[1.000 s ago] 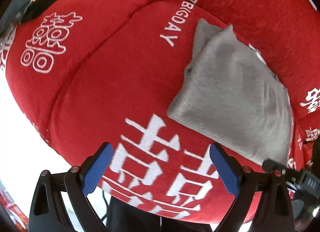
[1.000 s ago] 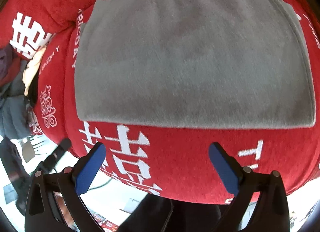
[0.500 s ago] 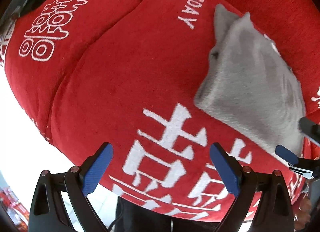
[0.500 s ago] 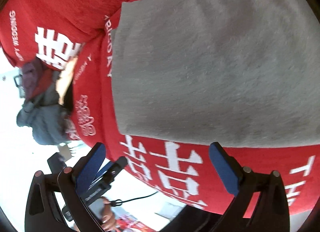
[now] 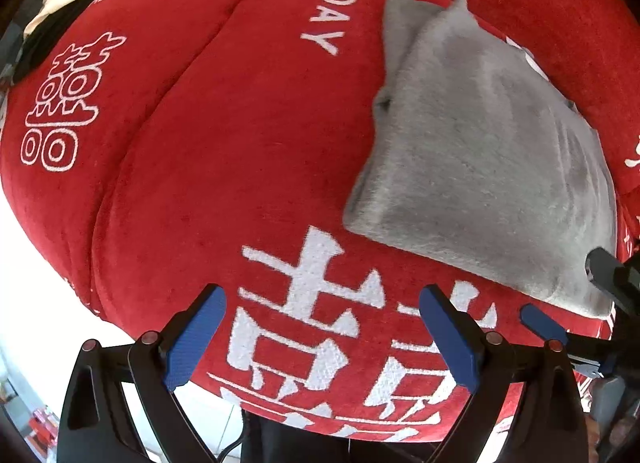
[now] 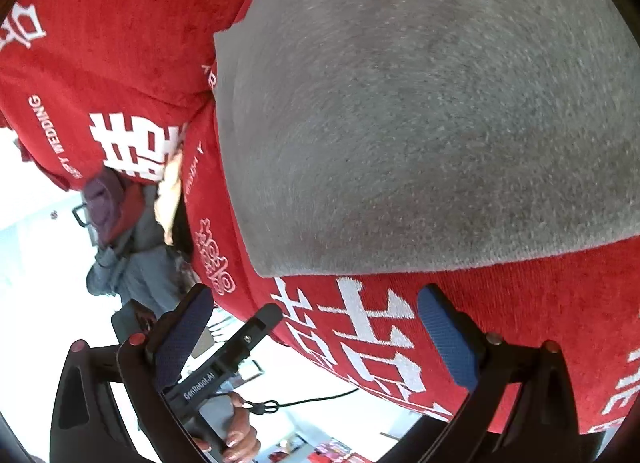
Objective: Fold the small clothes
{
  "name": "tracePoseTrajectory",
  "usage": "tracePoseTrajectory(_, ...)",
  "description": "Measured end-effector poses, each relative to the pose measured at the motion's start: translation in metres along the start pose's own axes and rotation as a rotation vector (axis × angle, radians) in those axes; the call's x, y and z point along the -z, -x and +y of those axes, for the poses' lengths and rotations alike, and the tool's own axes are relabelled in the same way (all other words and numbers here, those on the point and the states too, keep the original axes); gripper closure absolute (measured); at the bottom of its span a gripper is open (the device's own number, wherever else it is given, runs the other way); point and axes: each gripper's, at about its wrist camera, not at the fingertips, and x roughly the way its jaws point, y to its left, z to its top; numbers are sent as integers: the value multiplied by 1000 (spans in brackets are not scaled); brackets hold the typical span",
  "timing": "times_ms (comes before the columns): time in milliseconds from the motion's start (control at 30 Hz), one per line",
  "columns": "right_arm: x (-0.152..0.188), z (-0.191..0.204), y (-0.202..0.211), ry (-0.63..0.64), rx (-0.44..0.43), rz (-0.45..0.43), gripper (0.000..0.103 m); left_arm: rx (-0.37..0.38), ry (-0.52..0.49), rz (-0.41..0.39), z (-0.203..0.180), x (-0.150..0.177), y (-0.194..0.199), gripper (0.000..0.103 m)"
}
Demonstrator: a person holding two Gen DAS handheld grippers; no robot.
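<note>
Ahead of right claw [image 6: 316, 327]: folded grey garment [image 6: 420, 115] flat on red cushion [image 6: 540, 319], fold looks finished | right claw spread, empty | left claw [image 5: 324, 331] spread, empty, garment up-right of it, likely clearing off

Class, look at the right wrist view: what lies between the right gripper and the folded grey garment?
Only a bare strip of the red cushion with white woven characters lies between the right gripper, jaws open, and the grey garment. The right wrist view shows it.

Home – red wedding-print sofa [image 5: 240, 135], clothes pile [image 6: 120, 247]
</note>
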Motion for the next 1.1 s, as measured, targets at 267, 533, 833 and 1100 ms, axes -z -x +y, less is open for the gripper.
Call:
tracePoseTrajectory(267,6,-14,-2,-31,-79,19,15,-13,-49,15,-21,-1,-8,6)
tracePoseTrajectory(533,5,-27,1,-66,-94,-86,23,277,97,4,-1,-9,-8,6)
tracePoseTrajectory(833,-13,-20,-4,-105,-196,-129,93,478,162,-10,-20,-16,-20,6)
tracePoseTrajectory(1100,-14,4,20,3,-212,-111,93,632,260,-45,-55,-33,-31,6)
